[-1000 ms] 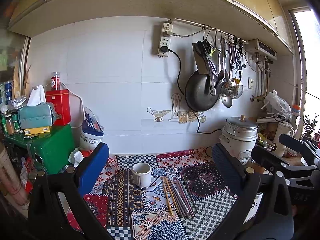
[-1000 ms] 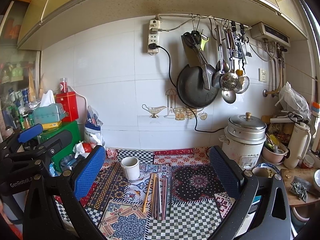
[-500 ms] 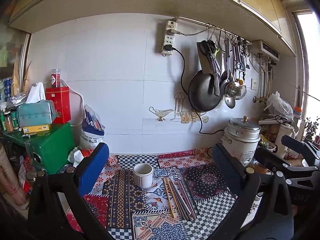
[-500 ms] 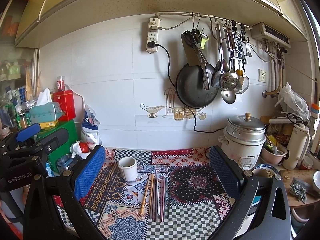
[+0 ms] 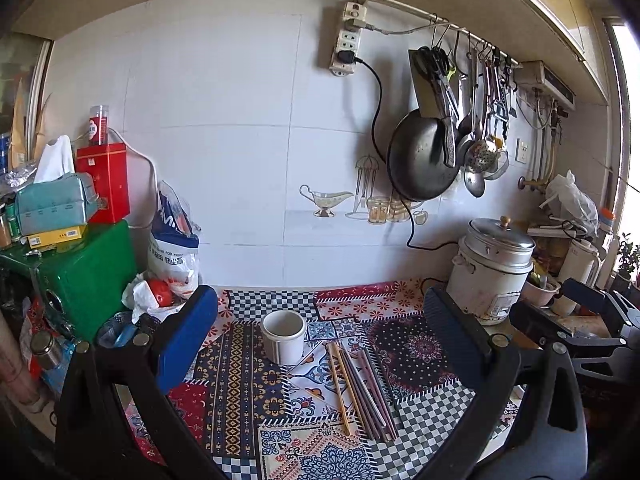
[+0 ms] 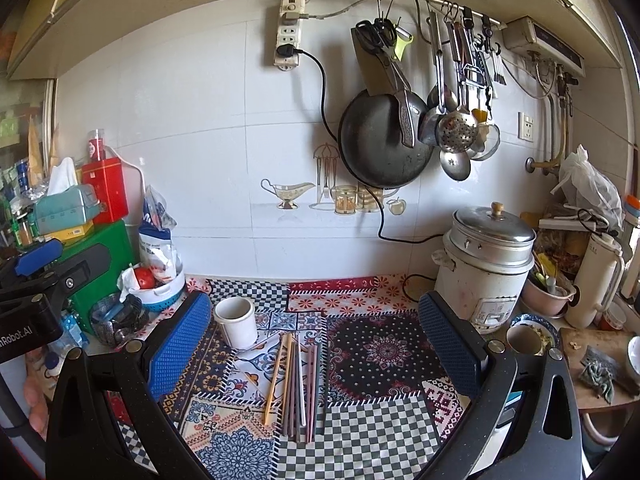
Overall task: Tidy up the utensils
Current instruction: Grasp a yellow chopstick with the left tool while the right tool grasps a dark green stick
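Note:
A white cup stands upright on the patterned cloth. Several chopsticks, wooden, grey and pink, lie side by side just right of the cup. My left gripper hovers above the counter's near side, open and empty, its blue-padded fingers framing cup and chopsticks. My right gripper is open and empty too, at about the same height. Each gripper shows at the edge of the other's view: the right gripper, the left gripper.
A rice cooker stands back right, with a thermos and bowls beyond. A green box, tissue box and bags crowd the left. A wok and ladles hang on the wall.
Both grippers have drifted a little lower and closer to the counter, so the cup and chopsticks sit slightly larger in view. Both stay open.

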{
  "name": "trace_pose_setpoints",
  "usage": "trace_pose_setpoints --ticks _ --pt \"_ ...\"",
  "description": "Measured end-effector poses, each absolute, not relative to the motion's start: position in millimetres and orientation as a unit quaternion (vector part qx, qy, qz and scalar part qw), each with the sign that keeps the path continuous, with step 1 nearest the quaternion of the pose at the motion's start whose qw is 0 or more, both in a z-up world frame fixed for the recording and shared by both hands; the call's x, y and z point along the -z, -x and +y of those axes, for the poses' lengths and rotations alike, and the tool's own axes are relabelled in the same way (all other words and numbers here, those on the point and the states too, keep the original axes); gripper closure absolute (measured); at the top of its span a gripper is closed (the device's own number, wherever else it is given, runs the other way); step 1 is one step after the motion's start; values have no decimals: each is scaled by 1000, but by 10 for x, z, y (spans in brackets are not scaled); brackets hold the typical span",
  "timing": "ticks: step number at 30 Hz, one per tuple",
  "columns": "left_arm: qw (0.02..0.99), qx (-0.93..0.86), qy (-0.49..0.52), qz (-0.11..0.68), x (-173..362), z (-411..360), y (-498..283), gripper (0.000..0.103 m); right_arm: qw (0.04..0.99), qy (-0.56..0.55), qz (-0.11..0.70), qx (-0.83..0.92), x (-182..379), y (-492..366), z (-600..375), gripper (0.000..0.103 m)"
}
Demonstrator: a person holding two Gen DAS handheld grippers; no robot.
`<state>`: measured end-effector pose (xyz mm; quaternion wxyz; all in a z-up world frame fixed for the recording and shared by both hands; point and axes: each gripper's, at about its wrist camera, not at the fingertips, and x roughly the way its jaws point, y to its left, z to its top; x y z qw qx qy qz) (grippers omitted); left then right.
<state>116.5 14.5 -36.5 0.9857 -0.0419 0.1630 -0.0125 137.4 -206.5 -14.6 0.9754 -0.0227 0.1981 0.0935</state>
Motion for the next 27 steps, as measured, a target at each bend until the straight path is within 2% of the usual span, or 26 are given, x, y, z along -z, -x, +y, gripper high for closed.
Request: trace_pose_setpoints --ticks 11,20,27 --pt "958 9 55 280 1011 94 -2086 0 945 49 313 -83 773 -2229 -2171 0" --pt "912 -48 63 403 1841 134 -2843 0 887 94 445 -82 1639 -3026 -2158 0" --pt "872 -65 29 485 2542 34 -3241 0 839 104 522 -111 2177 -3435 -2127 0"
